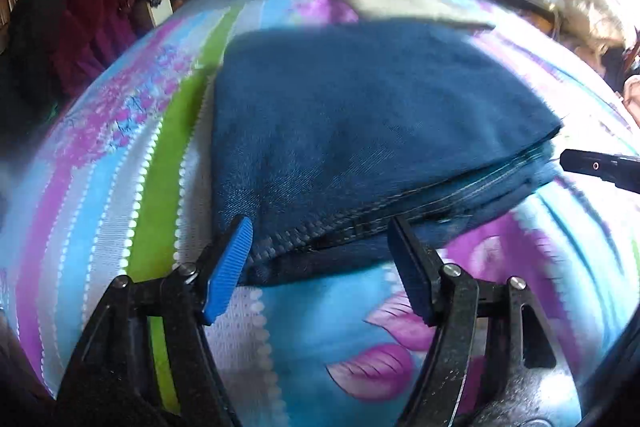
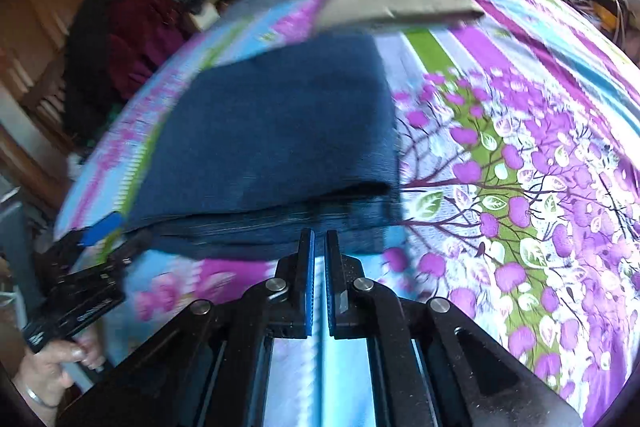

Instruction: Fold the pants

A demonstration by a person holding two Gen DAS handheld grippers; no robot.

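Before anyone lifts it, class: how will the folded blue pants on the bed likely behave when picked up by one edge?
The blue pants look like soft denim in stacked layers, so they would probably droop and unfold. Several layers suggest moderate weight. On the smooth bedsheet they might slide when pushed.

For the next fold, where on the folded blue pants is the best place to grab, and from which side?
Probably the near stacked edge of the blue pants, approached from the near side, low along the bedspread. The layers end there with a stitched hem lifting slightly, so a finger can slip under. The left gripper already brackets that edge, open; the right gripper is nearly shut, just short of it.
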